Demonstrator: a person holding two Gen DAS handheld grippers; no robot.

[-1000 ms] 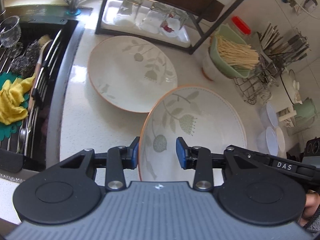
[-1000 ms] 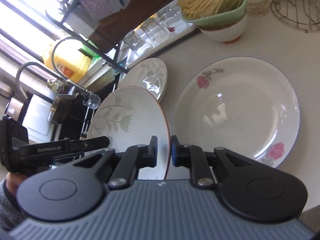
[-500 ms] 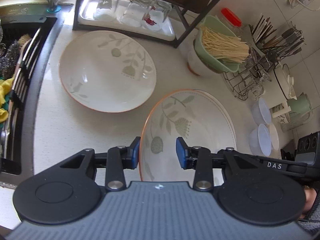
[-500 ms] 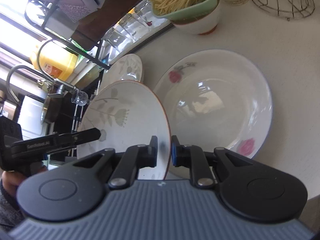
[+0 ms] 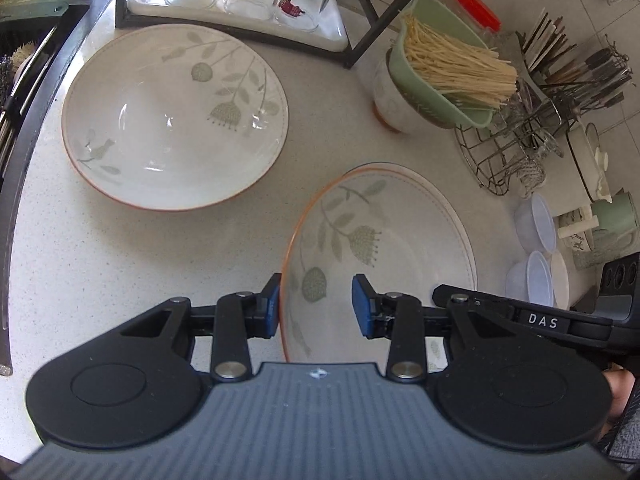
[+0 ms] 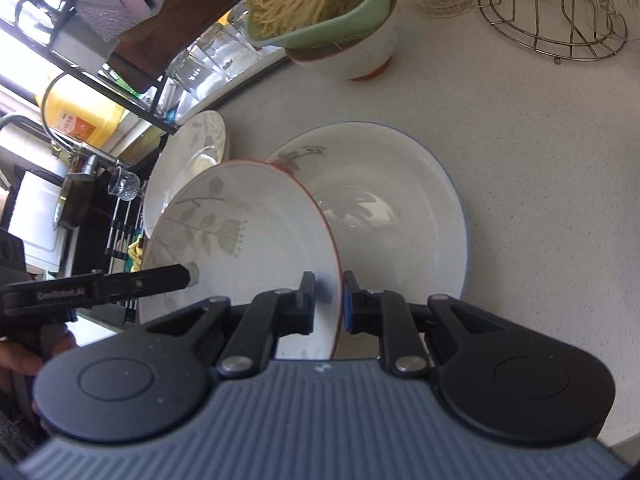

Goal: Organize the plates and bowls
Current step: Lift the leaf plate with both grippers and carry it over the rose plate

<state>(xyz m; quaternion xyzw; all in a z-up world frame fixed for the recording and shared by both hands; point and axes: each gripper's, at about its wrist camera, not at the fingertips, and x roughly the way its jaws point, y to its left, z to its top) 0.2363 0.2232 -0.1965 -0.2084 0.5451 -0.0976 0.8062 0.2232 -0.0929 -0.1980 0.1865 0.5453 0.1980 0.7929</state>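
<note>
Gripping the leaf-patterned plate (image 6: 248,240) rim, right hand-held gripper (image 6: 327,300); left hand-held gripper (image 5: 315,305) spread apart, straddling it

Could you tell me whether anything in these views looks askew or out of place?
Yes: the leaf-patterned plate is tilted, its rim clamped in the right gripper, over the rose plate rather than flat. The left gripper is open at its other edge. A green noodle basket perches crookedly on a white bowl.

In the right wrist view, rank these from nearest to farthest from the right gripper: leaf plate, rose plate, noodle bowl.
1. Leaf plate, clamped in the right gripper, tilted left.
2. Rose plate, on the counter just behind.
3. Noodle bowl, far back, top centre.
</note>
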